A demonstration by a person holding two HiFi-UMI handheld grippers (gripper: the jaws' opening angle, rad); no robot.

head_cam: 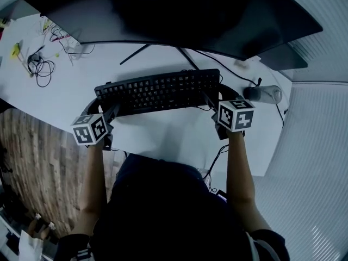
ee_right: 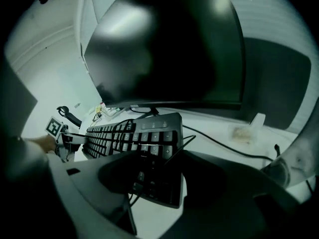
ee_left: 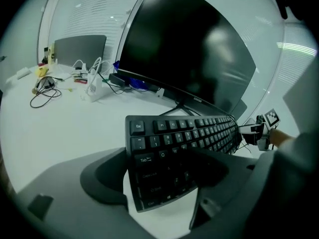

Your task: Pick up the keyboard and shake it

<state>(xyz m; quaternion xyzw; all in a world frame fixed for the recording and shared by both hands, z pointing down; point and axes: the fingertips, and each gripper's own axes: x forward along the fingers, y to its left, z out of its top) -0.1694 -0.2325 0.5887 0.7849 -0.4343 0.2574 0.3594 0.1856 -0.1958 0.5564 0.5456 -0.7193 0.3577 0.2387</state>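
Observation:
A black keyboard [head_cam: 157,90] lies crosswise in front of the monitor, with one gripper at each end. My left gripper [head_cam: 110,115] is shut on its left end; in the left gripper view the keyboard [ee_left: 184,133] sits tilted between the dark jaws of the left gripper [ee_left: 164,180], its near corner hanging over white table. My right gripper [head_cam: 213,103] is shut on the right end. In the right gripper view, the keyboard [ee_right: 127,133] runs away to the left from the right gripper [ee_right: 154,178], and a thin black cable crosses the keys.
A wide curved monitor [head_cam: 174,15] stands just behind the keyboard on thin legs. Loose cables [head_cam: 41,64] and small items lie at the far left of the white table [head_cam: 60,99]. A grey cylinder [head_cam: 263,94] lies at the right. Wooden floor [head_cam: 38,162] shows past the table's left edge.

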